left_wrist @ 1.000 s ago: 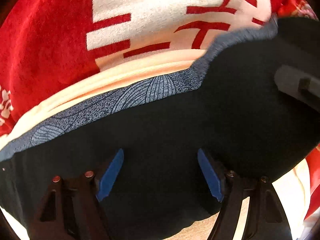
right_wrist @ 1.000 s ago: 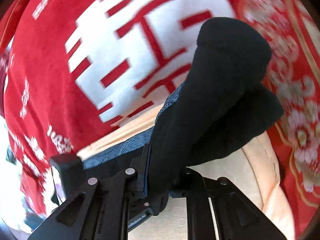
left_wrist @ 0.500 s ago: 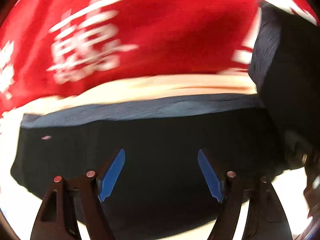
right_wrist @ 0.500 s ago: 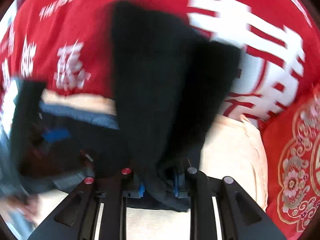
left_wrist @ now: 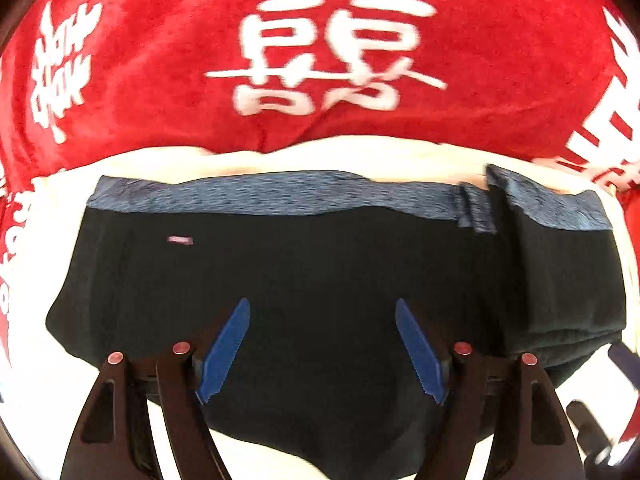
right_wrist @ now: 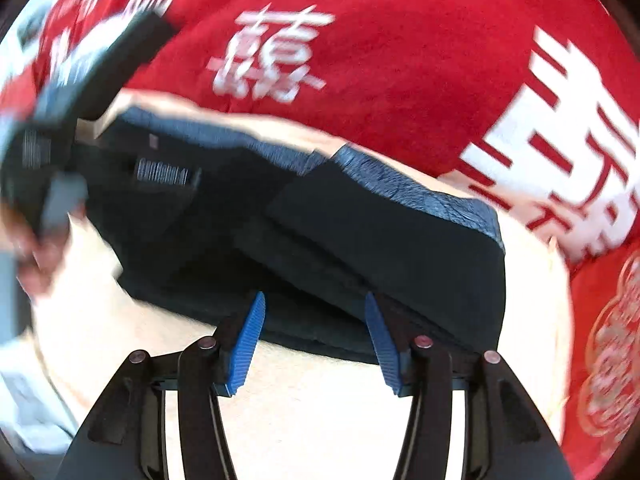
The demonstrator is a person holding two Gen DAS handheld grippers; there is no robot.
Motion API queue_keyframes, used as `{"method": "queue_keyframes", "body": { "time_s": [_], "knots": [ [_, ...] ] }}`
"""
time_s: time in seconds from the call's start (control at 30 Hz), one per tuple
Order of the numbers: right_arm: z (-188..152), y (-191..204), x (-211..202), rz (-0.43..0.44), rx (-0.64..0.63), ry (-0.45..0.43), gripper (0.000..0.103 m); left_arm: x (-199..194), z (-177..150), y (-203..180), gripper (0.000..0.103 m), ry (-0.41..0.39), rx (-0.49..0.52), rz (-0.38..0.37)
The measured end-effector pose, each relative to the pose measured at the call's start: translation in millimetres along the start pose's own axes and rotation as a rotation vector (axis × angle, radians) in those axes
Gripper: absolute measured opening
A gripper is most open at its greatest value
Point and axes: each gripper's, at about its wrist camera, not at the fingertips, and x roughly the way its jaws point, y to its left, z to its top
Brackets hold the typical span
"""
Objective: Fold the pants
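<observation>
Speaker 1: Left wrist view first. What is the left claw (left_wrist: 322, 350) doing?

Speaker 2: Its blue pads are spread wide and grip nothing. It hovers over the black pants (left_wrist: 312, 280), which lie flat on a cream cloth (left_wrist: 360, 156) over a red blanket (left_wrist: 160, 80) printed with white characters.

Speaker 1: And the right claw (right_wrist: 314, 336)?

Speaker 2: Also spread apart and empty, at the near edge of the pants (right_wrist: 320, 240). A blurred hand holding the other tool shows at far left.

Speaker 1: How far along is the folding?

Speaker 2: One section is laid over at the right, its blue-grey waistband (left_wrist: 280, 194) doubled there. I judge one fold done, with further folding and smoothing probably left.
</observation>
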Motion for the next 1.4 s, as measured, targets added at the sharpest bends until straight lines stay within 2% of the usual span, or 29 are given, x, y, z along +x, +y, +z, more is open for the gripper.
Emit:
{"method": "queue_keyframes", "body": {
  "time_s": [0.07, 0.17, 0.3, 0.4, 0.43, 0.47, 0.5, 0.53, 0.63, 0.7, 0.77, 0.83, 0.9, 0.93, 1.03, 1.1, 1.2, 1.33, 1.4],
  "knots": [
    [15, -8, 7, 0.051, 0.072, -0.002, 0.056, 12, -10, -16, 0.086, 0.033, 0.036, -0.014],
    [30, -4, 16, 0.065, 0.059, 0.005, 0.056, 33, -24, -26, 0.086, 0.090, 0.047, -0.031],
    [38, 10, 30, 0.017, -0.010, 0.007, 0.056, 30, -29, -28, 0.086, 0.077, 0.023, -0.051],
    [42, 26, 49, -0.039, -0.120, 0.024, 0.056, 30, -29, -28, 0.086, 0.085, 0.013, -0.057],
    [44, 27, 58, -0.050, -0.136, 0.038, 0.052, 31, -29, -27, 0.086, 0.084, 0.011, -0.064],
    [46, 25, 66, -0.047, -0.133, 0.057, 0.035, 31, -29, -26, 0.086, 0.087, 0.007, -0.068],
    [49, 20, 73, -0.006, -0.096, 0.086, 0.016, 29, -30, -25, 0.086, 0.086, 0.006, -0.063],
    [51, 16, 75, 0.012, -0.070, 0.099, 0.007, 25, -32, -23, 0.086, 0.083, 0.006, -0.059],
    [57, 2, 55, 0.084, 0.007, 0.065, 0.006, 14, -37, -14, 0.086, 0.079, -0.002, -0.056],
    [52, 3, 42, 0.152, -0.003, 0.057, 0.007, 10, -41, -7, 0.086, 0.074, -0.006, -0.052],
    [41, 14, 38, 0.168, -0.068, 0.091, 0.007, 7, -45, -3, 0.086, 0.067, -0.004, -0.038],
    [30, 16, 47, 0.181, -0.072, 0.125, 0.009, 9, -48, -2, 0.086, 0.075, -0.004, -0.031],
    [29, 3, 47, 0.201, 0.045, 0.114, 0.011, 9, -50, 2, 0.086, 0.080, -0.002, -0.031],
    [29, -5, 45, 0.233, 0.116, 0.104, 0.017, 7, -53, 4, 0.086, 0.073, 0.003, -0.028],
    [10, -39, 36, 0.467, 0.477, 0.078, 0.063, 5, -52, -2, 0.086, 0.062, 0.027, -0.016],
    [-12, -51, 40, 0.559, 0.672, 0.097, 0.063, 1, -50, -2, 0.086, 0.064, 0.030, -0.018],
    [-25, -59, 53, 0.569, 0.784, 0.114, 0.063, -5, -49, -2, 0.086, 0.060, 0.038, -0.016],
    [-35, -72, 80, 0.691, 1.011, 0.071, 0.063, -3, -51, 1, 0.086, 0.057, 0.047, -0.012],
    [-43, -74, 96, 0.745, 1.122, 0.079, 0.063, -4, -54, 1, 0.086, 0.066, 0.045, -0.009]
  ]
}}
